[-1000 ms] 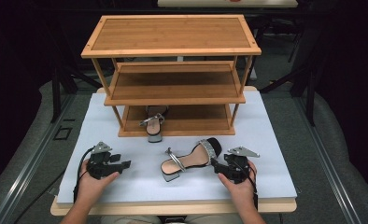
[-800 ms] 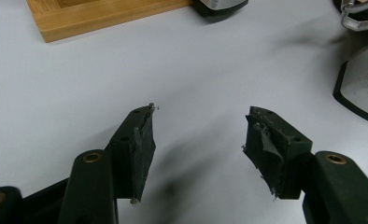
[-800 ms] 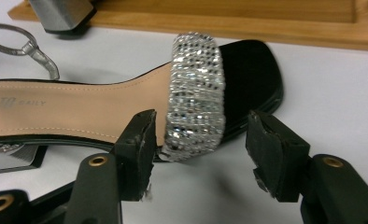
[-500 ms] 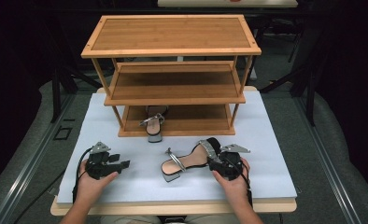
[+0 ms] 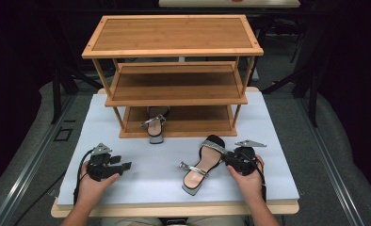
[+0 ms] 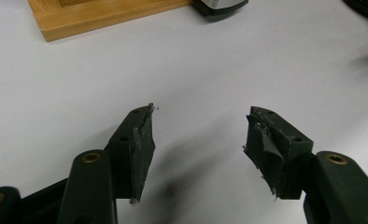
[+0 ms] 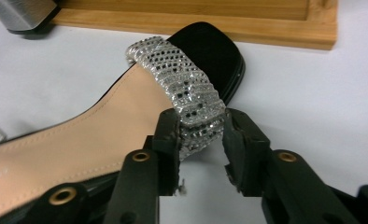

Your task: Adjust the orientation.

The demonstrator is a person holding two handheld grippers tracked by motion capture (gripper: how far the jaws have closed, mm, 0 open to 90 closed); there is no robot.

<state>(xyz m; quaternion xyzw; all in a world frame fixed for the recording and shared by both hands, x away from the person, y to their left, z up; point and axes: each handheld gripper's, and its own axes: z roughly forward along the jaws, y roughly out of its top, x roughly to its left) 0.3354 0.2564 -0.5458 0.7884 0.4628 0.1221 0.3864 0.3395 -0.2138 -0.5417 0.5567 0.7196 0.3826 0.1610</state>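
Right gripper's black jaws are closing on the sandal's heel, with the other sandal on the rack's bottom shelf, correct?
Not the heel: the right gripper has just been closing on the silver rhinestone toe strap of the black sandal, as the right gripper view shows. The rest holds.

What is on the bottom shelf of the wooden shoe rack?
One sandal with a silver strap sits on the bottom shelf, one end overhanging the front edge. Its other end is hidden under the middle shelf, which also covers the bottom shelf's back.

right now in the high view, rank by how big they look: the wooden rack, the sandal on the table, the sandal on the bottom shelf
1. wooden rack, by far the largest.
2. sandal on the table.
3. sandal on the bottom shelf, though it sits farther from the camera and its rear is hidden under the shelf above, so the two may match.
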